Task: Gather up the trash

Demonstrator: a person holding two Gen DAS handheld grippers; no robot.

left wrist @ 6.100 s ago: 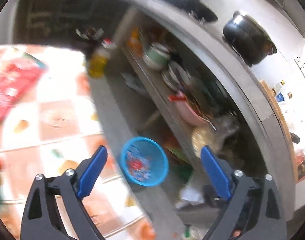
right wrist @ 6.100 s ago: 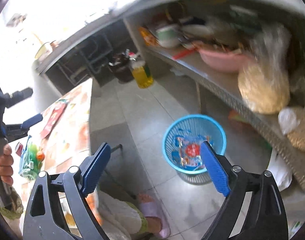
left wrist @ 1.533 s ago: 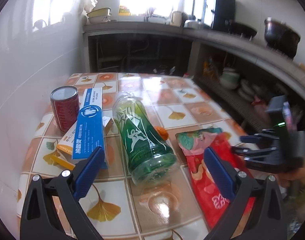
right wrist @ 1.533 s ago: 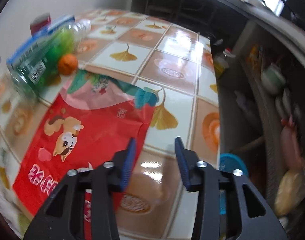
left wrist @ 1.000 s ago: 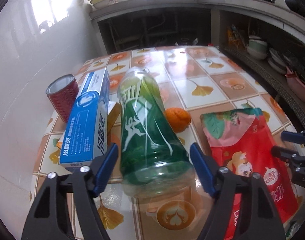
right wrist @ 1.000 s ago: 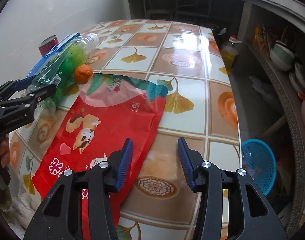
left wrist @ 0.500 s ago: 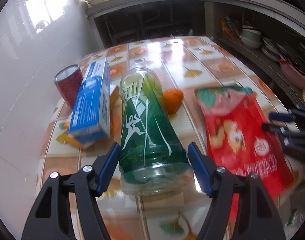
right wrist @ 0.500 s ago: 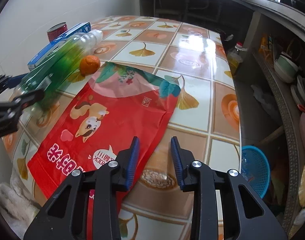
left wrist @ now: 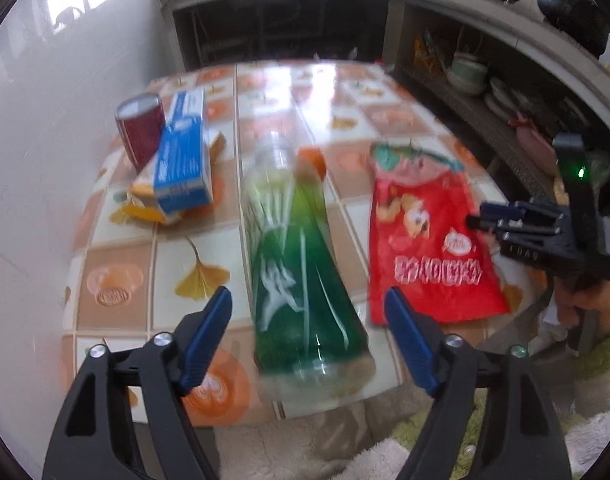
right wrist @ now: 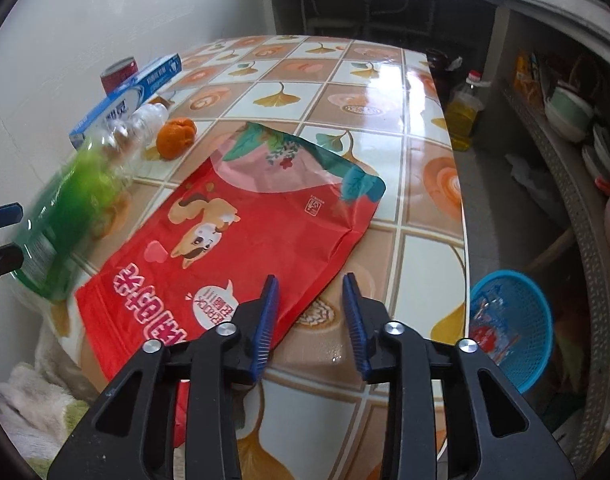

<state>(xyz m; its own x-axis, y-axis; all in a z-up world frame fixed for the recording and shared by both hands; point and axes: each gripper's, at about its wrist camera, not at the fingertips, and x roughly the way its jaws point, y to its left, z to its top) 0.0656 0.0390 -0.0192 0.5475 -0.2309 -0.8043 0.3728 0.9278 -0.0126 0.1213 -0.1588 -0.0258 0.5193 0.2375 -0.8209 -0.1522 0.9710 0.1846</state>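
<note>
Now your left hand-held gripper (left wrist: 307, 322) gapes wide astride the toppled green plastic bottle (left wrist: 301, 268) on the tiled bench (right wrist: 385, 92), untouched, while your half-open, empty right hand-held gripper (right wrist: 310, 312) straddles the flat red snack bag's (right wrist: 241, 236) edge, both poised to grab.

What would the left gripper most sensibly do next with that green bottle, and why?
Probably close. The green bottle lies on its side between the left gripper's open fingers, which have just been widening and touch nothing; the blue basket waits on the floor.
</note>
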